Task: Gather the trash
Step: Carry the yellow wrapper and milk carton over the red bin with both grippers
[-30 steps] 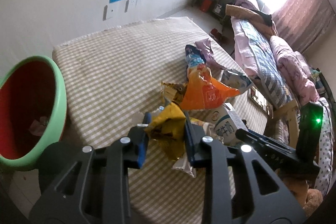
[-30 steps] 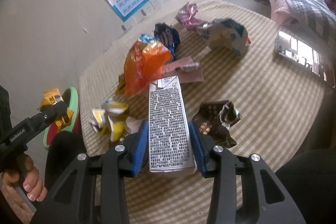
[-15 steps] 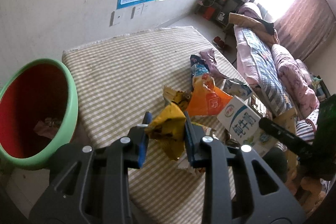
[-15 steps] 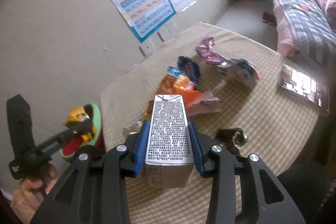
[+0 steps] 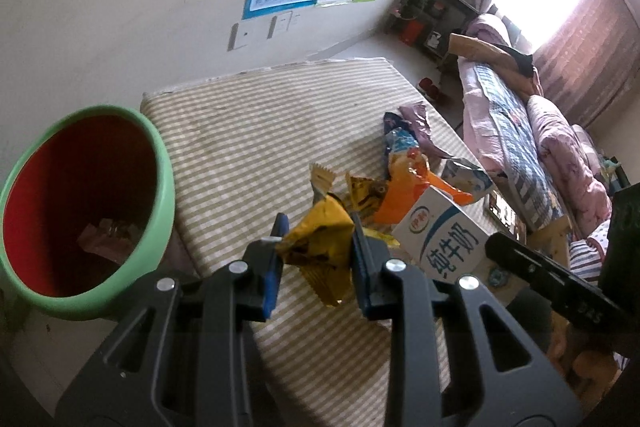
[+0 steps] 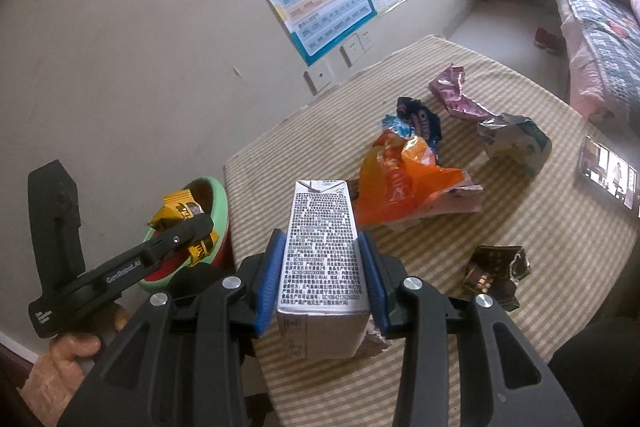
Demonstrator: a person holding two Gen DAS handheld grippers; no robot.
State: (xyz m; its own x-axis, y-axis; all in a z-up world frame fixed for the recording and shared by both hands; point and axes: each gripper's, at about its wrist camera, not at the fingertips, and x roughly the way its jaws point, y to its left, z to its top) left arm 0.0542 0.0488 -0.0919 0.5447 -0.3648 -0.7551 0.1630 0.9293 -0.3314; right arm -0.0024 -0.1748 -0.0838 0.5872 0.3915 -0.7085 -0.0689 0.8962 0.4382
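My left gripper (image 5: 318, 255) is shut on a crumpled yellow wrapper (image 5: 320, 247), held above the checked table near the green-rimmed red bin (image 5: 160, 163). From the right wrist view that same yellow wrapper (image 6: 182, 217) hangs in front of the bin (image 6: 218, 203). My right gripper (image 6: 322, 267) is shut on a white milk carton (image 6: 320, 251), lifted off the table; the carton (image 5: 440, 237) also shows at the right of the left wrist view. The bin holds some wrappers at its bottom.
On the table (image 6: 540, 227) lie an orange bag (image 6: 400, 179), a dark blue packet (image 6: 420, 117), a purple wrapper (image 6: 456, 93), a silver-blue bag (image 6: 512, 141), a brown wrapper (image 6: 496, 269) and a phone (image 6: 610, 173). A bed (image 5: 520, 131) stands beyond the table.
Both grippers have risen with their loads. The milk carton has come off the table, and the yellow wrapper has moved closer to the bin.
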